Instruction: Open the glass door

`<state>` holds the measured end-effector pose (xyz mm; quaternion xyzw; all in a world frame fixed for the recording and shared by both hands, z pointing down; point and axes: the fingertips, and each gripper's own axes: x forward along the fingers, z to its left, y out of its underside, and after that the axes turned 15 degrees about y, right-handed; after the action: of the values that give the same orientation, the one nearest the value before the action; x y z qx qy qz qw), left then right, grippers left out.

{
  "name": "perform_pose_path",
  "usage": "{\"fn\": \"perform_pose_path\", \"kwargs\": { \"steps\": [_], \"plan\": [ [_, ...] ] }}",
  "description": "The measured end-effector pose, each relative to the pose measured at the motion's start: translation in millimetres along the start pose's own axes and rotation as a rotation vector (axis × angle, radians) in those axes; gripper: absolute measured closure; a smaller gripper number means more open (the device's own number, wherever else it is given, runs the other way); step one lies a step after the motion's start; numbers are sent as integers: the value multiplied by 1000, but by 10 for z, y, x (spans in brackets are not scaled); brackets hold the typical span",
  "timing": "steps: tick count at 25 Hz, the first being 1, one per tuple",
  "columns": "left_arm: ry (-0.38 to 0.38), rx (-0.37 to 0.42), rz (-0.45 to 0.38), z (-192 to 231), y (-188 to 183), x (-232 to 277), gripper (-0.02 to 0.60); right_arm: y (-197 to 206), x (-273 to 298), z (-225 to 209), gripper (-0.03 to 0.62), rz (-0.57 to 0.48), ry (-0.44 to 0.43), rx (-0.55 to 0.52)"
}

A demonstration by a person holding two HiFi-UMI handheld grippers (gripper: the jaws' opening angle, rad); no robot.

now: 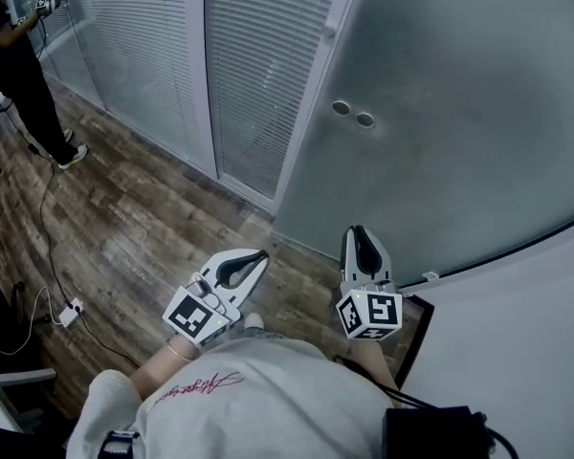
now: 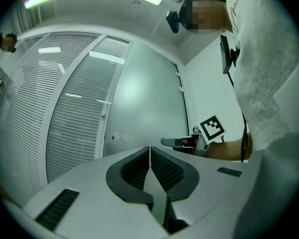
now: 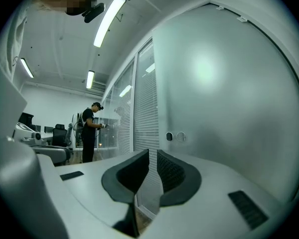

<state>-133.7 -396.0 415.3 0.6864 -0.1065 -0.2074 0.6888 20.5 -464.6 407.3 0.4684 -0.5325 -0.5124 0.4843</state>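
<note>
The glass door (image 1: pixel 459 113) is just ahead. Your left gripper (image 1: pixel 254 258) is clenched empty and your right gripper (image 1: pixel 360 235) barely ajar, empty. Spread the right and line it up with the round fittings (image 1: pixel 352 114).

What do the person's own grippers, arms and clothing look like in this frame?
Both the left gripper and the right gripper are pale grey wedge-shaped shells with black ribbed pads, each carrying a cube of black-and-white square markers. The person wears a light short-sleeved T-shirt with red script; black cables run beside the right arm.
</note>
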Motion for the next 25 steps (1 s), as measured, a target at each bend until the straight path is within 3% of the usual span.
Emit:
{"fn": "perform_pose_path", "kwargs": {
  "steps": [4,14,25],
  "plan": [
    [-30,-10,22,271,50,34,557,-69,700,-59,490,-9,6,-5],
    [-94,-20,46,616,113,45,557,-146,2264,-304,454,-7,157,-18],
    [-168,-27,57,810,118,-9,558,-195,2876,-330,451,-19,255,-69]
  ]
}}
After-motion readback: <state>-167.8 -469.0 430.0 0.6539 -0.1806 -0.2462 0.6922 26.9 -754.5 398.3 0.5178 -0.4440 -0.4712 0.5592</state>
